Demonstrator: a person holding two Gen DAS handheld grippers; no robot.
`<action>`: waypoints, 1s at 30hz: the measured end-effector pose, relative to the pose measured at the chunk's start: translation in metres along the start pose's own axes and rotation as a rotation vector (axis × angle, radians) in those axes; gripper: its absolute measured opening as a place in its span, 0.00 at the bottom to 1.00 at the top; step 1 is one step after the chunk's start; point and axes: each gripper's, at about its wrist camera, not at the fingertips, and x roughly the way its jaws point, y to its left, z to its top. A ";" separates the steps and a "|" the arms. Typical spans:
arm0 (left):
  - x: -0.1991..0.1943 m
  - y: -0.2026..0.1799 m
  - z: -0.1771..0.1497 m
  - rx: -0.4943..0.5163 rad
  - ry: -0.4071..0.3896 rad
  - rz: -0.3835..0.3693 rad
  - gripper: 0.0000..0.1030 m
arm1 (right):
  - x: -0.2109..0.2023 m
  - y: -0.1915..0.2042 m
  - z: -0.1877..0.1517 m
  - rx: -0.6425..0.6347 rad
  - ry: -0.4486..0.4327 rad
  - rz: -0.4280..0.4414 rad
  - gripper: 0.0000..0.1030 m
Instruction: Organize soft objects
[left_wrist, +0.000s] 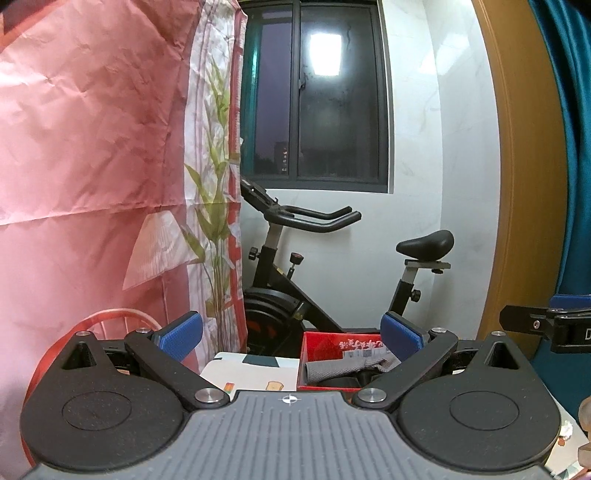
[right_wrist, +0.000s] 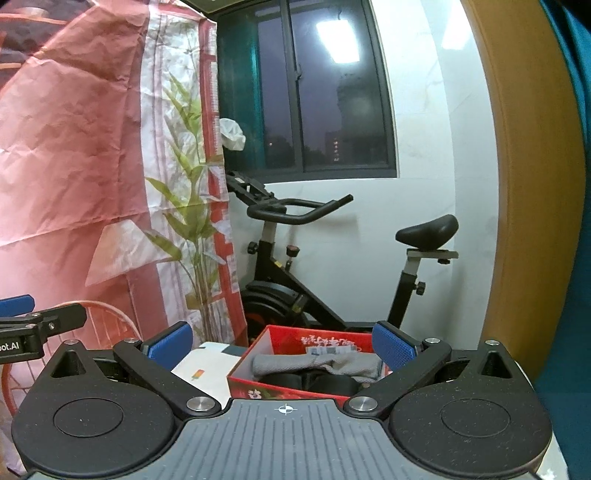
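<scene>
A red box (left_wrist: 338, 341) stands on a white patterned table (left_wrist: 251, 373). It holds a grey cloth (left_wrist: 332, 367) lying over dark rolled items. My left gripper (left_wrist: 291, 338) is open and empty, raised in front of the box. In the right wrist view the same red box (right_wrist: 280, 339) holds the grey cloth (right_wrist: 317, 362) over black items (right_wrist: 314, 382). My right gripper (right_wrist: 282, 345) is open and empty, just in front of the box. Each gripper shows at the edge of the other's view: the right one (left_wrist: 554, 326), the left one (right_wrist: 33, 325).
A black exercise bike (left_wrist: 295, 280) stands behind the table under a dark window (left_wrist: 314, 92). A pink sheet with a bamboo print (left_wrist: 92, 147) hangs at the left. A red fan guard (right_wrist: 99, 325) is low at the left. A wooden door frame (left_wrist: 524, 166) is at the right.
</scene>
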 end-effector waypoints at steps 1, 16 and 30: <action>0.000 0.001 0.000 -0.001 -0.001 -0.001 1.00 | 0.000 0.000 0.000 -0.001 -0.001 -0.002 1.00; 0.000 0.000 -0.001 -0.004 -0.003 -0.020 1.00 | -0.002 0.001 0.000 -0.006 -0.005 -0.008 1.00; 0.001 -0.001 -0.001 -0.004 -0.005 -0.028 1.00 | -0.002 -0.003 0.000 -0.005 -0.008 -0.013 1.00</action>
